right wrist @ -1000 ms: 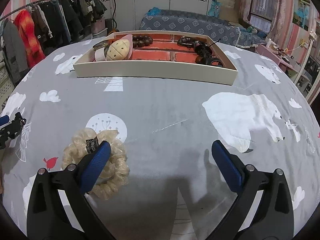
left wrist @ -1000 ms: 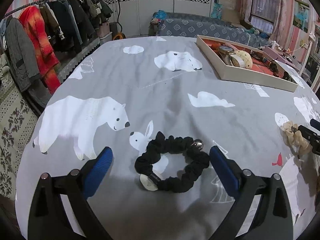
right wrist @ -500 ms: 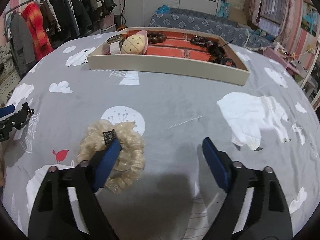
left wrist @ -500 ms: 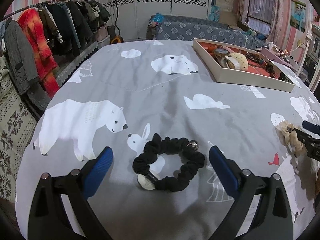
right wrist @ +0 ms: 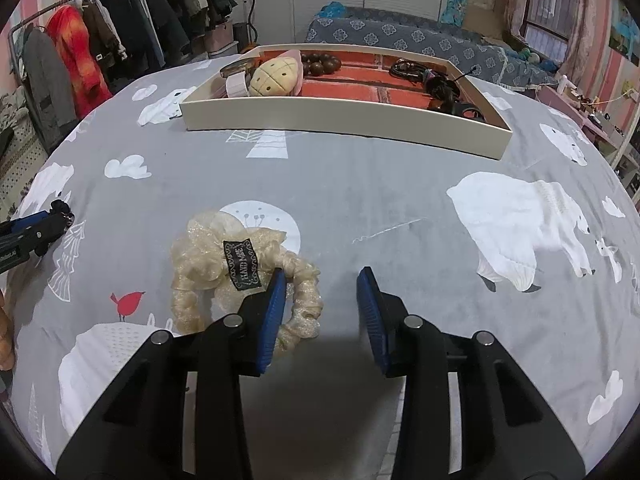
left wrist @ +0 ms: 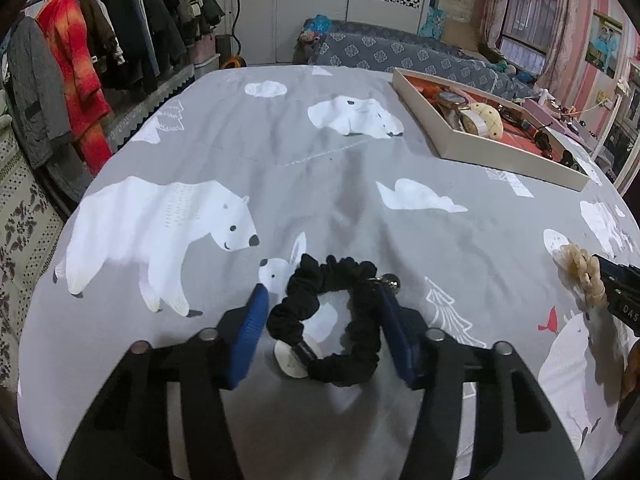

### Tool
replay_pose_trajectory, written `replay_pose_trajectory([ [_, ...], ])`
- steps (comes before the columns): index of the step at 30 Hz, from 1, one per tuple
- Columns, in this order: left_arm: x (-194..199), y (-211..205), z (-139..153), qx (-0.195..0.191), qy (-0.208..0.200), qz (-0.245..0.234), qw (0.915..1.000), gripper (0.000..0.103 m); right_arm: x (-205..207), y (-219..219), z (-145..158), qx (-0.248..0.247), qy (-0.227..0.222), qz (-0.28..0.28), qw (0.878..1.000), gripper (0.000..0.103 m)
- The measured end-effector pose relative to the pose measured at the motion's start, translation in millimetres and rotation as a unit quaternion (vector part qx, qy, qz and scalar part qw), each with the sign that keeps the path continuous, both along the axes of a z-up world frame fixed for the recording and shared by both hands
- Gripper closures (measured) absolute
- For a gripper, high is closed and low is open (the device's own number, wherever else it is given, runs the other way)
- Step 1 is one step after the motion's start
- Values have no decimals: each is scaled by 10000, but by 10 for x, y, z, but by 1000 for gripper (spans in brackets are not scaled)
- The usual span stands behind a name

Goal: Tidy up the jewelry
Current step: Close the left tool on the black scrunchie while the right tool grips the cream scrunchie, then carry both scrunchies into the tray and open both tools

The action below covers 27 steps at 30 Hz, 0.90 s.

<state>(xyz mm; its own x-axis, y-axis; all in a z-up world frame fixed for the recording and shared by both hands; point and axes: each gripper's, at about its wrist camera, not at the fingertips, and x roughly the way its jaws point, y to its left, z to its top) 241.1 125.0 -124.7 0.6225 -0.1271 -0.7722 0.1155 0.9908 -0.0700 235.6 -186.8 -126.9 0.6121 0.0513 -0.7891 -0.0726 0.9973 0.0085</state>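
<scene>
Left gripper narrowed around a black scrunchie, blue pads at either flank, right one touching the fabric, left one just beside it. Right gripper partly open, left pad set down inside a cream scrunchie with a dark label, right pad over bare cloth. Both scrunchies flat on a grey polar-bear bedspread. Farther off, a cream tray with beads, watches and dark cords. Clothes rack at far left.
</scene>
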Motion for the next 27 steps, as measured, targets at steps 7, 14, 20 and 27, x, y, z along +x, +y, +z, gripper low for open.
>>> replay_pose_trajectory([
  [7, -1, 19, -2, -37, -9, 61, 10000, 67, -4, 4, 0, 94, -23, 104, 9999, 86],
  [14, -12, -22, 9, 77, -79, 50, 9999, 76, 4, -6, 0, 159, -34, 129, 9998, 92],
  [20, -14, -49, 32, 162, -166, 38, 9997, 81, -7, -63, 45, 208, -157, 48, 9996, 93],
  [27, 6, 14, 138, 6, -264, 173, 9995, 84, -10, -181, 150, 232, -336, -31, 9992, 94],
])
